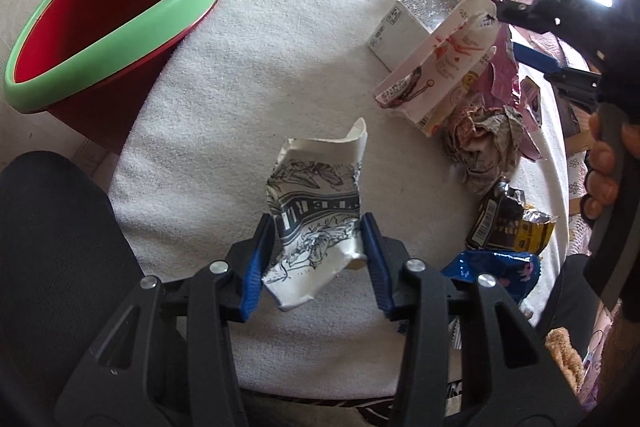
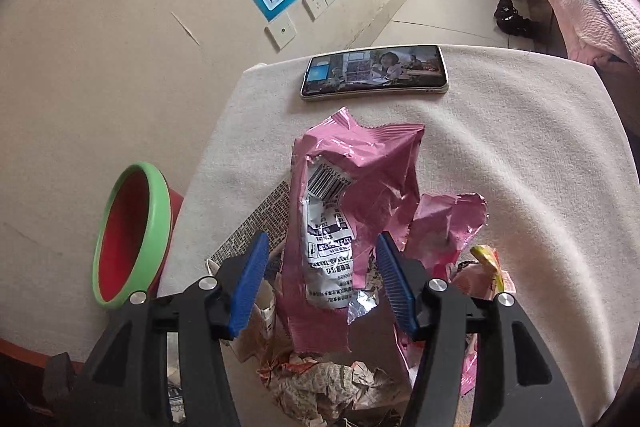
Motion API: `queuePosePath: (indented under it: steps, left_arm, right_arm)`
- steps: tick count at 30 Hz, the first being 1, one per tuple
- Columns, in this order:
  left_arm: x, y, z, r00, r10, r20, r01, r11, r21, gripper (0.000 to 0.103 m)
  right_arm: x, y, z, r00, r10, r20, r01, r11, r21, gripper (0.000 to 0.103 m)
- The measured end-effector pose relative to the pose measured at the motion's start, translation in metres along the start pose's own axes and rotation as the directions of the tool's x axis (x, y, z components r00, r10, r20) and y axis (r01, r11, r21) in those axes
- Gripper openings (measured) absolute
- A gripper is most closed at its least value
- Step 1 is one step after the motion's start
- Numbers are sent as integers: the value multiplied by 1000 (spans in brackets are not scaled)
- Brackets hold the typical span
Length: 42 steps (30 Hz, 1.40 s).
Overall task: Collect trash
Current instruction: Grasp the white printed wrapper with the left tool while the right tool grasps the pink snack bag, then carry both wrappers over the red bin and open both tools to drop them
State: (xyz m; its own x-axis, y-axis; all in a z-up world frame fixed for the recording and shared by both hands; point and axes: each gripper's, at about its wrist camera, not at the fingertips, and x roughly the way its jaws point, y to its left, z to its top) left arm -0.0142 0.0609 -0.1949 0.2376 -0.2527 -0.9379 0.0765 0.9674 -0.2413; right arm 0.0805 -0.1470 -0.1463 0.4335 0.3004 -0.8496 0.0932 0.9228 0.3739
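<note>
1. The bin (image 1: 116, 11), red with a green rim, stands off the table's (image 1: 280, 39) left edge; its visible inside shows only bare red wall.
2. The left gripper (image 1: 318, 247) has its jaws partly closed on a crumpled paper cup (image 1: 316, 215), held above the table, right of the bin.
3. The right gripper (image 2: 322, 279) has its jaws wide around a pink wrapper (image 2: 360, 179); whether they pinch it I cannot tell.
4. A white carton (image 1: 436, 67) and crumpled paper (image 1: 484, 143) lie farther right of the bin.

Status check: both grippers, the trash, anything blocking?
Left gripper clamped on crumpled printed carton. Right gripper open around pink wrapper. Bin open at left, path unobstructed.
</note>
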Motion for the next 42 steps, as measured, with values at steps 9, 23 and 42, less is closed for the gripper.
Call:
queuePosePath:
  steps: [9, 23, 42]
  left_arm:
    - [-1, 4, 0, 1000, -9, 7, 9, 1000, -8, 42]
    - [-26, -3, 3, 994, -4, 111, 2, 1000, 23, 42]
    - [-102, 66, 42, 926, 125, 356, -95, 990, -99, 43]
  right_arm:
    - [-20, 2, -11, 999, 31, 33, -30, 998, -48, 28]
    - [-88, 37, -49, 984, 144, 108, -130, 983, -129, 29]
    - [-69, 107, -57, 981, 191, 21, -177, 941, -287, 29]
